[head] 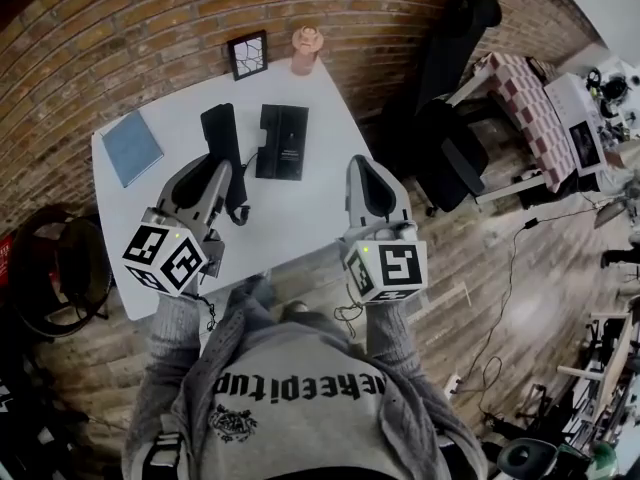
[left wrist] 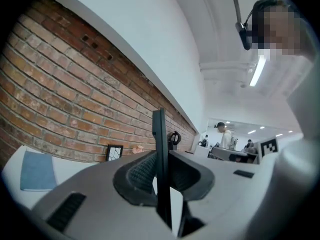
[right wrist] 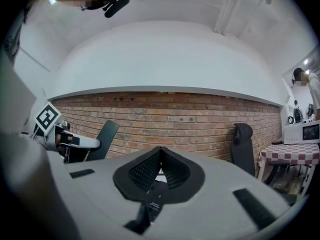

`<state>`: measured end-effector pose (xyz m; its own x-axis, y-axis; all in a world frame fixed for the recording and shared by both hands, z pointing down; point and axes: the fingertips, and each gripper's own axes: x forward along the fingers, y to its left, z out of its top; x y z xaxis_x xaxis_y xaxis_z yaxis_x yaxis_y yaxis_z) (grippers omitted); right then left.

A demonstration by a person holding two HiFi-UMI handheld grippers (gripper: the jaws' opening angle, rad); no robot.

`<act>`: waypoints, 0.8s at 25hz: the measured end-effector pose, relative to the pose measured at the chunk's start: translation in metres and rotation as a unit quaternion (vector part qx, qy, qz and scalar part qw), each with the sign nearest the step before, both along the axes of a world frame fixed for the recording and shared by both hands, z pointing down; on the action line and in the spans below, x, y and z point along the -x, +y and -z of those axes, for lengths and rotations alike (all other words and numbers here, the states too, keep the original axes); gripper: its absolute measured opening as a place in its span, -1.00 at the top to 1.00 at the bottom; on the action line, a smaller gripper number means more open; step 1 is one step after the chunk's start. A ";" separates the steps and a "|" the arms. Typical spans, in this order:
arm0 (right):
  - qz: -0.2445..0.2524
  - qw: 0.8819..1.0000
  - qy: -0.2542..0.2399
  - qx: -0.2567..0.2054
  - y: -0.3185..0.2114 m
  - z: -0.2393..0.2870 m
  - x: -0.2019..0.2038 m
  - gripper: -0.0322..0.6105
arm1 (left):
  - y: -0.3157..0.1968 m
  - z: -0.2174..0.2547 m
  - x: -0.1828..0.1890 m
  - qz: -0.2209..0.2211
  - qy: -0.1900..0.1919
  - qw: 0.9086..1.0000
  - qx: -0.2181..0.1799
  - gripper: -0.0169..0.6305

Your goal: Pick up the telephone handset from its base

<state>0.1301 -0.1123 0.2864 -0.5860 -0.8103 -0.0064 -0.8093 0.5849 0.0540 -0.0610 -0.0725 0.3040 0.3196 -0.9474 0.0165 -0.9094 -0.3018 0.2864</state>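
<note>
A: Where's the handset (head: 220, 128)?
B: Pinched edge-on in the left gripper's (head: 222, 173) 2 jaws, off its base (head: 282, 143) (that's just beside, on the white table (head: 300, 218)).
A: Right gripper (head: 365, 163)?
B: Jaws pressed together, empty.

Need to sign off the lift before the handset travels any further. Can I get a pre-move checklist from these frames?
1. Grip: the left hand-held gripper is shut on the handset, which stands edge-on between its jaws: ok.
2. Handset off the base: the head view shows it to the left of the base, apart from it: ok.
3. Cord: only a short stretch shows beside the left hand-held gripper, so slack or snag: cannot tell.
4. Right hand-held gripper: jaws together, nothing between them, clear of the base: ok.
5. Base lying flat on the table: ok.
</note>
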 end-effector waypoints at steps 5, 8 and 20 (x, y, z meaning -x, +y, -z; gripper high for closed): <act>0.017 1.000 -0.004 -0.011 0.014 0.009 -0.003 0.89 | 0.023 0.017 0.001 0.040 -0.013 0.999 -0.019 0.73; 0.025 1.000 -0.005 -0.017 0.024 0.013 -0.007 0.89 | 0.036 0.023 0.001 0.057 -0.013 0.998 -0.035 0.73; 0.038 0.999 -0.005 -0.039 0.057 0.028 -0.028 0.89 | 0.082 0.046 -0.010 0.116 -0.030 0.990 -0.077 0.73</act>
